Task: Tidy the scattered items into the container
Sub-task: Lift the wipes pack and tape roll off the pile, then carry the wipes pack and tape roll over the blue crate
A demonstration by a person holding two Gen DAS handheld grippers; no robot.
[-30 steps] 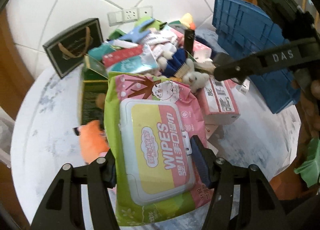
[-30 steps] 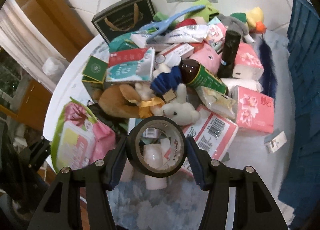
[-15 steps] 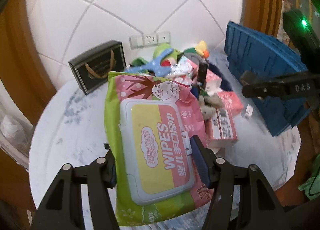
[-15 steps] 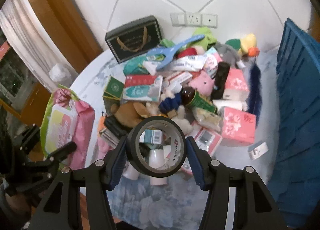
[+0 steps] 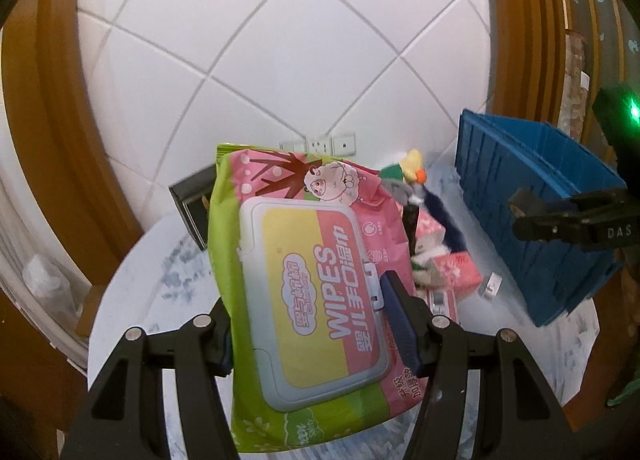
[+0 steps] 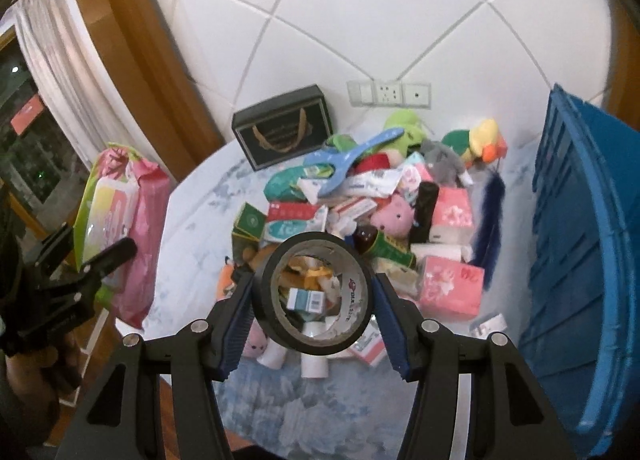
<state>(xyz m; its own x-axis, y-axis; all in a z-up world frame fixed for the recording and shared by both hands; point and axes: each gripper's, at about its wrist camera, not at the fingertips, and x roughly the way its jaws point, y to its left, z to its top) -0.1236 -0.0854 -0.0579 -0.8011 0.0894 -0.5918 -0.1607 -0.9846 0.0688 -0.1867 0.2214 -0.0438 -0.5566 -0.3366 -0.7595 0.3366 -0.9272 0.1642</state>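
My left gripper (image 5: 316, 324) is shut on a pink and green pack of wipes (image 5: 304, 284), held high above the round table (image 5: 168, 260). The same wipes pack (image 6: 120, 212) shows at the left of the right wrist view, with the left gripper (image 6: 88, 272) under it. My right gripper (image 6: 314, 314) is shut on a black roll of tape (image 6: 316, 292), its blue pads pressing both sides. Below lies the pile of scattered items (image 6: 360, 204). The blue container (image 6: 580, 260) stands at the right; in the left wrist view the blue container (image 5: 536, 228) sits behind my right gripper's finger (image 5: 568, 216).
A dark gift box (image 6: 284, 124) leans on the tiled wall by a socket strip (image 6: 388, 93). Tissue packs (image 6: 448, 284), plush toys (image 6: 476, 140), a brown bottle (image 6: 380, 244) and a blue brush (image 6: 348, 160) crowd the pile. Wooden frames flank both sides.
Both grippers have risen well above the table with their loads, the wipes pack and the tape roll. The pile now looks smaller and farther, and more wall is in view.
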